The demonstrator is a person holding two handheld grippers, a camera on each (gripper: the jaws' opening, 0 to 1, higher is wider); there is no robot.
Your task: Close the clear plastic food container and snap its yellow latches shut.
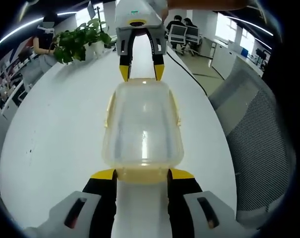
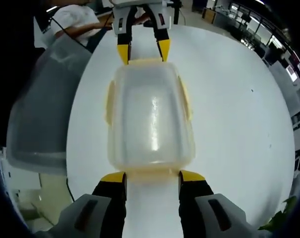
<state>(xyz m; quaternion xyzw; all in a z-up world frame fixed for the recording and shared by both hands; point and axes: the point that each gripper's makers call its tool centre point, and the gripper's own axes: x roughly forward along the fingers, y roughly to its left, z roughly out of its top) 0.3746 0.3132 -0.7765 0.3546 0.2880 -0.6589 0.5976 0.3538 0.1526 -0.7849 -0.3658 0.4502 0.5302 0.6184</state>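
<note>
A clear plastic food container [image 1: 142,126], rounded-rectangular with a glossy lid and pale yellow latches [image 1: 109,110] along its rim, sits mid-frame on the smooth white round table [image 1: 51,134]. The left gripper [image 1: 142,174] at lower centre has yellow-tipped black jaws apart, flanking the container's near end. The right gripper [image 2: 152,177] does likewise from the opposite end. The left gripper view alone shows a potted plant [image 1: 80,42] upper left and a grey mesh chair [image 1: 259,134] at right.

White desk, one container, one plant

We are seeing a white desk [image 1: 56,129] carrying the clear container [image 1: 142,126] with yellow latches, and a potted plant [image 1: 83,42] standing near its far edge.
</note>
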